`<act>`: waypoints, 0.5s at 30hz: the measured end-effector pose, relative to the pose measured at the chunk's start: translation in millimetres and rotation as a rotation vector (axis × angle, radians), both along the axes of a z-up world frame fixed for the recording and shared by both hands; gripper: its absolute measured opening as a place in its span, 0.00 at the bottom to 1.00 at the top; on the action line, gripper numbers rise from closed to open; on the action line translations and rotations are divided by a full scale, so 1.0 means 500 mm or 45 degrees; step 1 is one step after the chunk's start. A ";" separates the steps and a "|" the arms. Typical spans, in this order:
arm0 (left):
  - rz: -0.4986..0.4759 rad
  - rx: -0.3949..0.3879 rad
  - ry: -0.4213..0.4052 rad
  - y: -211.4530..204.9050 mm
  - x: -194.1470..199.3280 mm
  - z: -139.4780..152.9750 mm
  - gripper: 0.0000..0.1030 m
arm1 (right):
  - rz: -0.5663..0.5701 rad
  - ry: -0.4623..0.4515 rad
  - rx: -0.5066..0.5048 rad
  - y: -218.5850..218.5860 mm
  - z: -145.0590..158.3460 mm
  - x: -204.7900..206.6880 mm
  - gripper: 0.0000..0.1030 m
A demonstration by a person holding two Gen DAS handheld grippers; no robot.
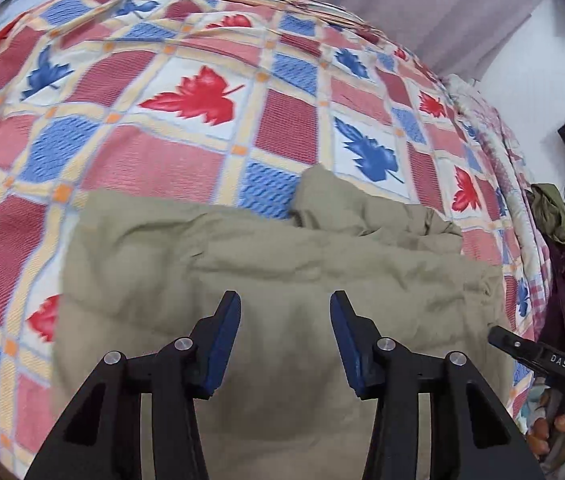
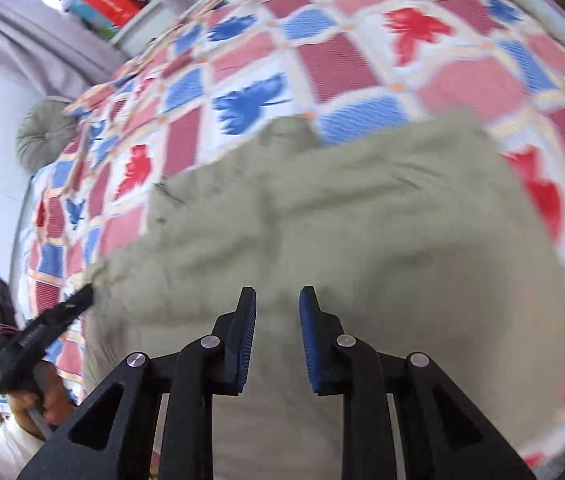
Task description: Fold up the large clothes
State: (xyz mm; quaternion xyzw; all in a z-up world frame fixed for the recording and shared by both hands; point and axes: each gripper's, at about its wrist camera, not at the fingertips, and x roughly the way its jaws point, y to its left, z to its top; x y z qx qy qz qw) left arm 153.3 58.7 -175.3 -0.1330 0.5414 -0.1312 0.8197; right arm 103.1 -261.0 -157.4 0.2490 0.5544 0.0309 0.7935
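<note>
Both grippers, left (image 1: pixel 285 304) and right (image 2: pixel 277 300), are spread and empty above the khaki garment (image 1: pixel 282 248); its rumpled far edge should be flattened before folding.

Bed under leaf-patterned quilt (image 1: pixel 186 120), grey curtain (image 1: pixel 422 4), white wall (image 1: pixel 530 56), round green cushion (image 2: pixel 44 132)

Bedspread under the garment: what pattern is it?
Red and blue checks with maple leaves on white squares on the bedspread; clearest in the left wrist view.
</note>
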 end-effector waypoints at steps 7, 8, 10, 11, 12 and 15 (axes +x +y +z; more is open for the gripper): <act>-0.015 0.096 0.034 -0.109 0.097 -0.127 0.47 | 0.029 0.048 -0.029 0.088 -0.115 0.126 0.19; -0.018 0.093 0.042 -0.109 0.108 -0.141 0.47 | 0.020 0.057 -0.005 0.080 -0.128 0.126 0.17; -0.030 0.097 0.039 -0.109 0.118 -0.160 0.47 | 0.001 0.068 0.025 0.069 -0.148 0.130 0.09; -0.044 0.105 0.034 -0.113 0.123 -0.165 0.47 | 0.002 0.071 0.042 0.061 -0.152 0.128 0.08; -0.053 0.112 0.031 -0.114 0.124 -0.169 0.47 | 0.007 0.074 0.060 0.056 -0.154 0.128 0.08; -0.071 0.121 0.026 -0.116 0.124 -0.169 0.48 | 0.032 0.088 0.080 0.046 -0.147 0.132 0.08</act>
